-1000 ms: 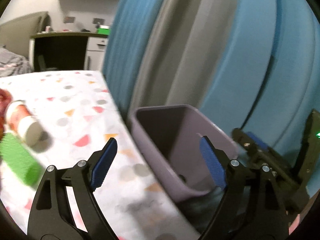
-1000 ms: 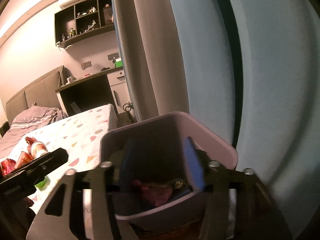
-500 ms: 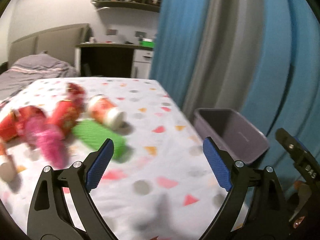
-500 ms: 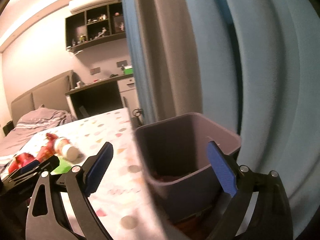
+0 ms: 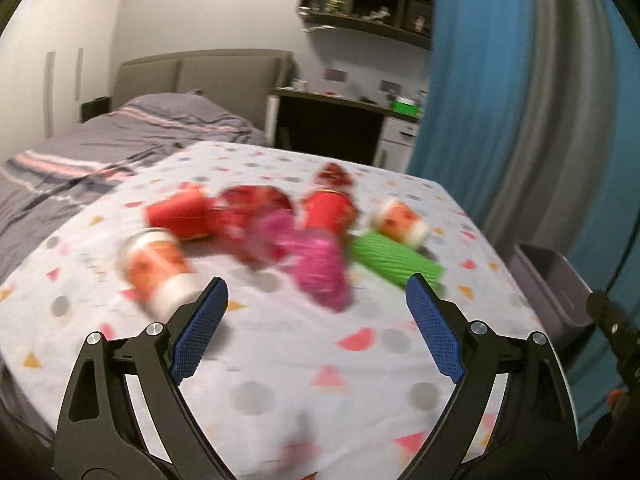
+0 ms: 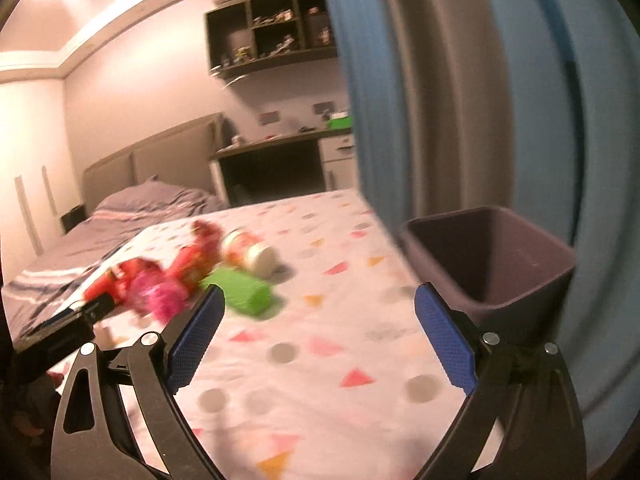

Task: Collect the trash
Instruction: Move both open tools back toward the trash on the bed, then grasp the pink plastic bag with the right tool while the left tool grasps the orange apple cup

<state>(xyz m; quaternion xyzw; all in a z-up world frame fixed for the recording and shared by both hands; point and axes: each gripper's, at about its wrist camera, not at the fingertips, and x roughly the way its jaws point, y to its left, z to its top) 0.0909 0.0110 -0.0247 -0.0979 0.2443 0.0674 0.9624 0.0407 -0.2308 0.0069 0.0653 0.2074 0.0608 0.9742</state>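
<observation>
Honestly, both the left tool (image 5: 316, 312) and right tool (image 6: 318, 322) are gaping empty — risking knocking the cups (image 5: 154, 268) off the counter (image 5: 280, 360).

Blurred trash (image 5: 280, 236) heaped on table, bin (image 6: 492, 268) beside.

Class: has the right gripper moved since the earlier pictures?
Yes. The right gripper has swung left, off the purple bin, toward the table's trash.
</observation>
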